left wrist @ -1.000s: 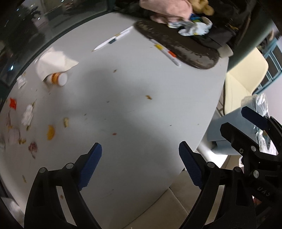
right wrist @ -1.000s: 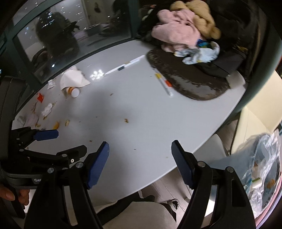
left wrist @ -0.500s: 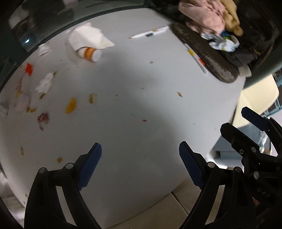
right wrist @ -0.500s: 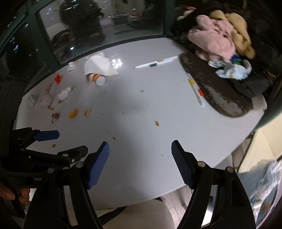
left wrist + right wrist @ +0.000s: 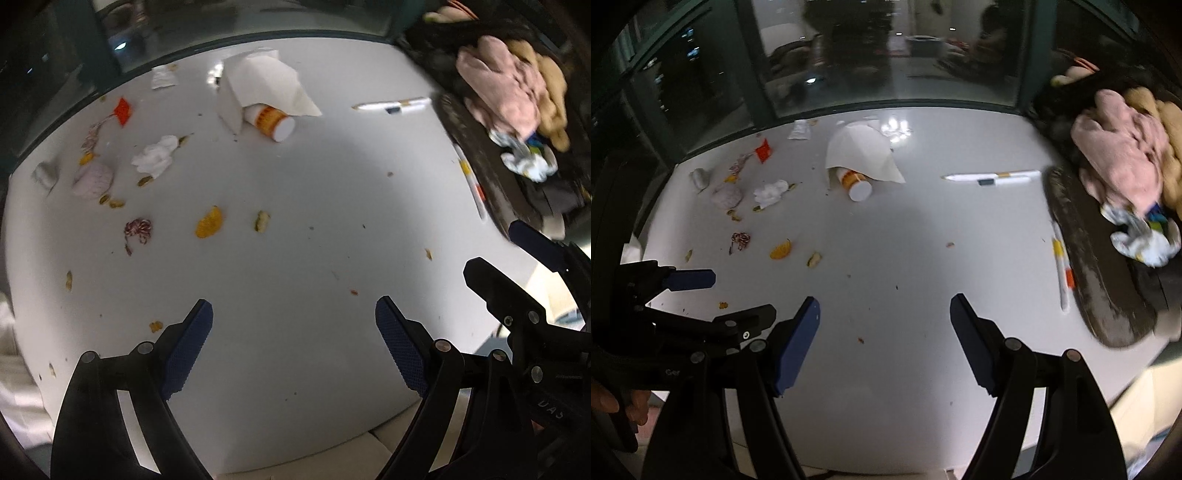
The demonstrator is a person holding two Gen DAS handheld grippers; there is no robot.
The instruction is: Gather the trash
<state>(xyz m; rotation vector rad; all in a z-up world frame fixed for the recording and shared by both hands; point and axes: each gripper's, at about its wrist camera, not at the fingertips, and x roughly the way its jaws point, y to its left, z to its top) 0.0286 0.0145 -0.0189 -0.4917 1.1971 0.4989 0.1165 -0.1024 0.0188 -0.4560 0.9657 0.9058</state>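
Trash lies scattered over the far left of the white table: a tipped pill bottle under a white paper, a crumpled tissue, an orange peel, a red scrap, a pinkish wad and several crumbs. My left gripper hovers open above the bare near part of the table, nothing between its fingers. My right gripper is open too and empty, close beside the left. The bottle, paper and peel also show in the right wrist view.
Two pens lie at the far right, a marker beside a dark oval mat. Pink and tan cloth is heaped on the mat's far end. Dark windows run behind the table. A hand grips the left tool.
Both views have swung left across the table and rolled. The trash cluster has come from the left edge toward the upper middle; the bin and chair at the right have dropped out of view. Jaws unchanged.
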